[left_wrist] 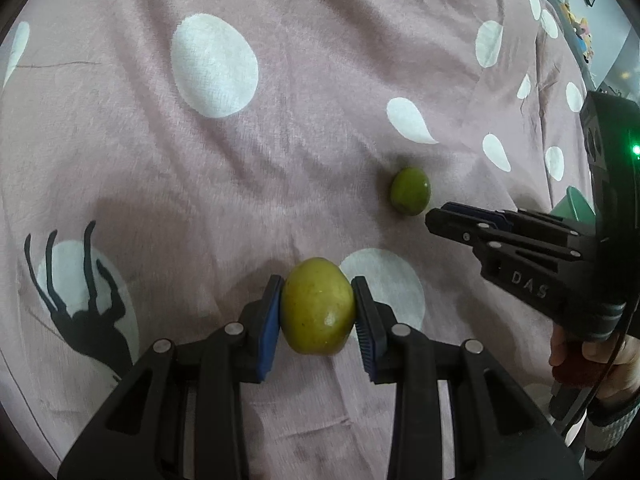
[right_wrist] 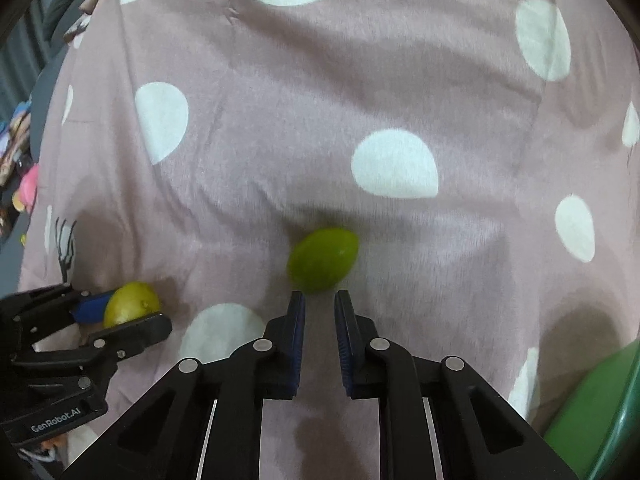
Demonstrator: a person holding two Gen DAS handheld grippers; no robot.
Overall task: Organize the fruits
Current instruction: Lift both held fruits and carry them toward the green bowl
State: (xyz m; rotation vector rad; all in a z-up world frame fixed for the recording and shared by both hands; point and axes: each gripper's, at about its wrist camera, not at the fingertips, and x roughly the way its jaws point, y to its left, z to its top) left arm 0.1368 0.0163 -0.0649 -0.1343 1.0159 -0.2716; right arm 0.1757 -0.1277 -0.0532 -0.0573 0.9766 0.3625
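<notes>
Left wrist view: left gripper (left_wrist: 317,312) clamped on yellow fruit (left_wrist: 317,307), both blue pads (left_wrist: 269,326) touching its sides. Fruit sits low over the pink spotted blanket (left_wrist: 280,128); contact with the cloth cannot be told. Green fruit (left_wrist: 411,191) lies loose on the blanket further off, to the right. Right gripper (left_wrist: 434,220) enters from the right, tips just beside the green fruit, not touching.

Right wrist view: right gripper (right_wrist: 320,300) empty, jaws a narrow gap apart, narrower than the green fruit (right_wrist: 323,259) lying just ahead of the tips. Left gripper (right_wrist: 132,312) with yellow fruit (right_wrist: 130,309) at lower left. Green bin (right_wrist: 600,412) edge at lower right.

Judgement: pick-up step; yellow fruit secured, green one not yet. Next move: widen right jaws, advance to straddle the green fruit, close. Risk: round fruit rolling on soft cloth. Bin is the likely destination.
</notes>
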